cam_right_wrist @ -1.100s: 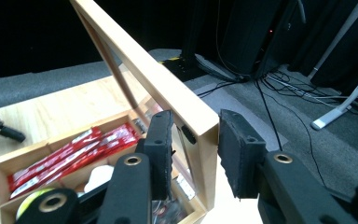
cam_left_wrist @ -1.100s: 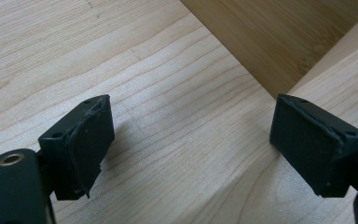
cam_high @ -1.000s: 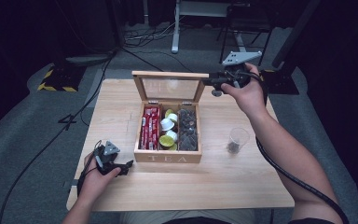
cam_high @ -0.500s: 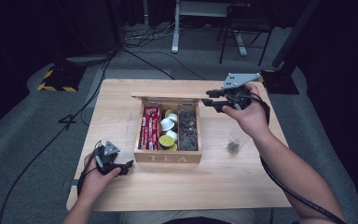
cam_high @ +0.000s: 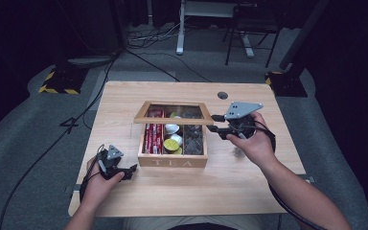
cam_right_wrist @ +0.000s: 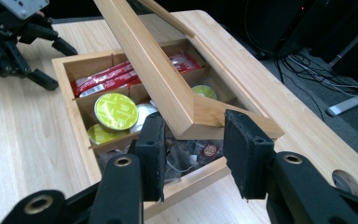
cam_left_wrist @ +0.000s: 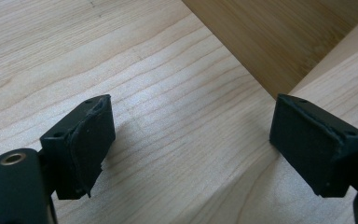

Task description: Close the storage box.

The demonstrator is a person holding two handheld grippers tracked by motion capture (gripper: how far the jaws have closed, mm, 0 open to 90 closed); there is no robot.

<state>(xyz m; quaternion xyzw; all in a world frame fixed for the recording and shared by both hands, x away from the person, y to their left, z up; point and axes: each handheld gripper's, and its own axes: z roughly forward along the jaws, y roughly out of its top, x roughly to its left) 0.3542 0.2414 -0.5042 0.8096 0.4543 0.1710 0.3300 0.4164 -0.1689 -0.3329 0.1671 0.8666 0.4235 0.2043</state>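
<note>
The pale wood tea box (cam_high: 172, 162) holds red sachets (cam_high: 152, 138) and yellow-green and white capsule lids (cam_high: 172, 143) — dark packets (cam_high: 193, 139) beside them. The table (cam_high: 249, 187) is light, grained wood; the floor's hazard strip (cam_high: 56, 89) is yellow and black.

Lid (cam_high: 173, 112) of the tea box (cam_high: 173, 161) lowered from upright to half-closed, now tilted over the compartments. Right gripper (cam_high: 214, 123) moved down and toward the person with it, jaws astride the lid corner.
</note>
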